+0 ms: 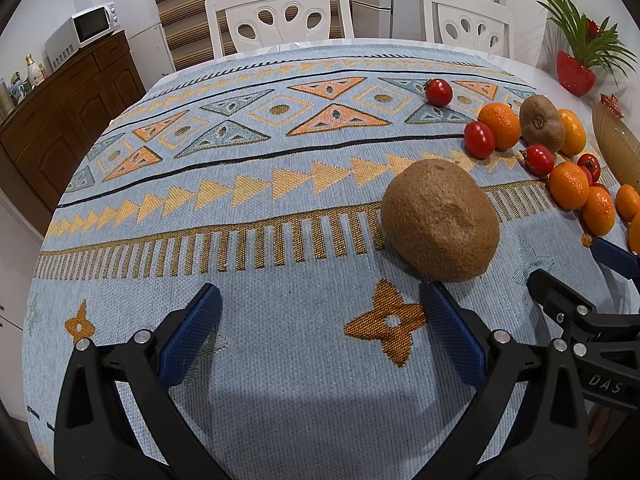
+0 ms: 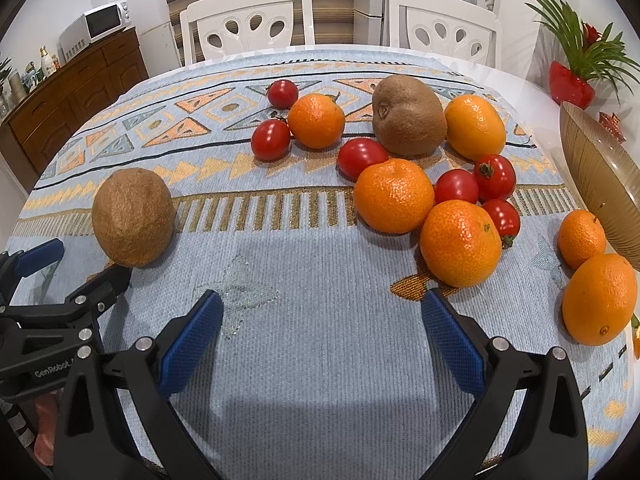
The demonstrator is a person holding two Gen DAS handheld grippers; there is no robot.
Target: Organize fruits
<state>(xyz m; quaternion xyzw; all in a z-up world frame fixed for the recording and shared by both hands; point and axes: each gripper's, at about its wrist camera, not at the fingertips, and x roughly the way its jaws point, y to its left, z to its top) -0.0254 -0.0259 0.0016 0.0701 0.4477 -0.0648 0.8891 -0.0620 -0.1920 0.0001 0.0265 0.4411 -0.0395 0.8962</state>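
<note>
A brown kiwi (image 1: 440, 220) (image 2: 133, 217) lies alone on the patterned cloth, just ahead and right of my left gripper (image 1: 322, 332), which is open and empty. A second kiwi (image 2: 408, 116) (image 1: 542, 123) sits further back among several oranges (image 2: 394, 196) and cherry tomatoes (image 2: 362, 158). My right gripper (image 2: 322, 334) is open and empty, low over the cloth; one orange (image 2: 460, 243) lies just beyond its right finger (image 2: 454, 342). A ribbed amber bowl (image 2: 600, 184) (image 1: 616, 144) stands at the right edge.
The table carries a blue cloth with orange patterns (image 1: 280, 208). Two white chairs (image 2: 244, 20) stand behind it. A red pot with a green plant (image 2: 570, 84) sits at the far right. A wooden sideboard with a microwave (image 1: 82, 30) lines the left wall.
</note>
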